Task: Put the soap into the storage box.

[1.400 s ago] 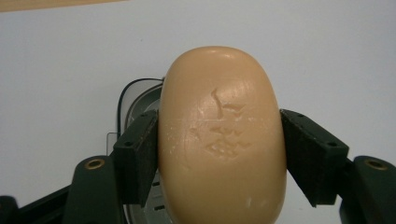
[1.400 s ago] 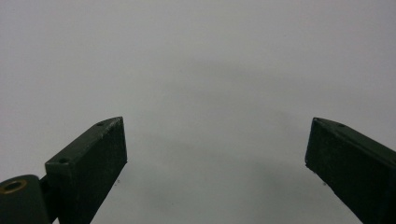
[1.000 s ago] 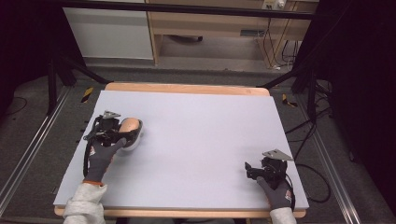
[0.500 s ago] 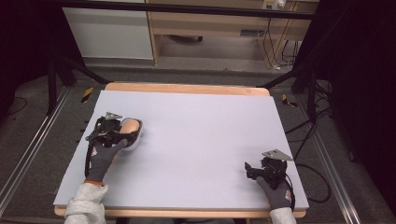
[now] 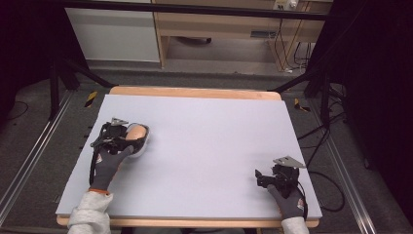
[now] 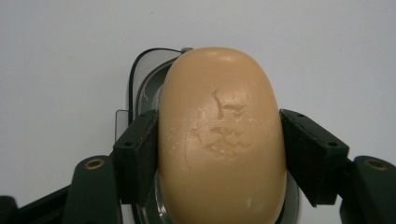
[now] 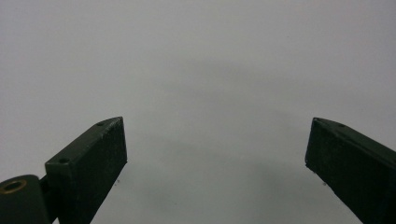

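Observation:
A tan oval bar of soap (image 6: 222, 135) with a scuffed top sits between the jaws of my left gripper (image 6: 219, 154), which is shut on its two long sides. Under the soap lies a clear grey soap dish (image 6: 140, 84); whether the soap rests in it or hangs just above it I cannot tell. In the high view the soap (image 5: 135, 130), the dish (image 5: 141, 146) and the left gripper (image 5: 127, 136) are at the table's left side. My right gripper (image 5: 260, 176) stands near the front right corner, open (image 7: 215, 149), with bare table between its jaws.
The table (image 5: 204, 136) has a pale lilac-grey top with a wooden rim. Dark stand legs and cables lie on the floor to both sides, and a cabinet and shelf stand beyond the far edge.

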Available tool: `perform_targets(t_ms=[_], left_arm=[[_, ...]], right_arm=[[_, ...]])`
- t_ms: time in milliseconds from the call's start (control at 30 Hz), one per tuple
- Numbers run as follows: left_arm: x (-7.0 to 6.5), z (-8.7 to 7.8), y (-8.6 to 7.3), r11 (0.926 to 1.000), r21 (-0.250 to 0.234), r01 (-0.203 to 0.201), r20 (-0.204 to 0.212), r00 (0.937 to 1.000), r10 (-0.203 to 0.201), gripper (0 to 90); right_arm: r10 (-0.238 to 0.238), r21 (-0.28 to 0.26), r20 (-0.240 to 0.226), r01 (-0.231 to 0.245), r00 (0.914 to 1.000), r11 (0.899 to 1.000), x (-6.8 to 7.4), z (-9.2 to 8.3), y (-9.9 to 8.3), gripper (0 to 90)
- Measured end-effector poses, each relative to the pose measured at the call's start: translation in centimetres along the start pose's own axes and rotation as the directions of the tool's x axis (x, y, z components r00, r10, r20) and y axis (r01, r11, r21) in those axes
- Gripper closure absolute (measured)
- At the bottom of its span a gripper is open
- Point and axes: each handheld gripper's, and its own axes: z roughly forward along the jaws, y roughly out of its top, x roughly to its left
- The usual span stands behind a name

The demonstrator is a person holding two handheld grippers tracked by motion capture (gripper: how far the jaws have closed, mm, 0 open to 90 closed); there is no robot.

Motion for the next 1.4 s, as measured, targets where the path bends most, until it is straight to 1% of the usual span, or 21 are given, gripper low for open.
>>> perform_targets(t_ms=[233,333,600,700,867,1033,1133,1233,1300,1400], left_arm=[[-0.1,0.0,0.0,1.0000,-0.003,0.004,-0.005,1.0000,-0.004,30.3],[-0.3,0.0,0.0,1.0000,-0.003,-0.009,-0.025,0.9997,0.008,28.8],[-0.2,-0.1,0.0,1.0000,-0.004,-0.008,-0.024,0.9997,0.008,29.4],[-0.3,-0.4,0.0,0.9999,-0.017,-0.004,-0.007,1.0000,0.004,30.0],[-0.7,-0.9,0.3,0.9988,-0.048,-0.009,0.002,1.0000,0.009,30.2],[-1.5,-1.6,0.5,0.9961,-0.086,-0.020,0.027,0.9994,0.023,30.6],[-2.1,-2.1,0.5,0.9938,-0.108,-0.026,0.053,0.9981,0.032,30.8],[-2.8,-2.6,0.3,0.9914,-0.125,-0.038,0.074,0.9961,0.047,31.2],[-3.2,-2.8,0.0,0.9895,-0.134,-0.053,0.077,0.9950,0.063,31.4],[-3.6,-3.1,-0.6,0.9874,-0.147,-0.060,0.093,0.9929,0.074,31.5]], right_arm=[[0.000,0.000,0.001,0.000,1.0000,1.000,0.0,0.0,0.0,5.7],[-0.001,0.000,0.000,0.001,1.0000,1.000,0.0,0.0,0.0,5.7],[0.001,0.001,-0.001,-0.001,1.0000,1.000,0.0,0.0,0.0,5.7],[-0.001,0.000,0.000,0.001,1.0000,1.000,0.0,0.0,0.0,5.7],[-0.005,-0.002,0.001,0.005,1.0000,1.000,0.0,-0.1,0.0,5.7],[-0.003,-0.003,0.002,0.003,1.0000,1.000,0.0,-0.1,0.0,5.7],[0.003,-0.006,0.003,-0.003,1.0000,1.000,0.0,-0.1,0.0,5.7],[-0.003,-0.010,0.002,0.003,1.0000,1.000,-0.1,-0.1,0.0,5.7],[0.001,-0.010,0.003,-0.001,1.0000,1.000,-0.1,-0.2,0.0,5.7],[0.001,-0.009,0.006,-0.001,1.0000,1.000,-0.1,-0.2,-0.1,5.7]])
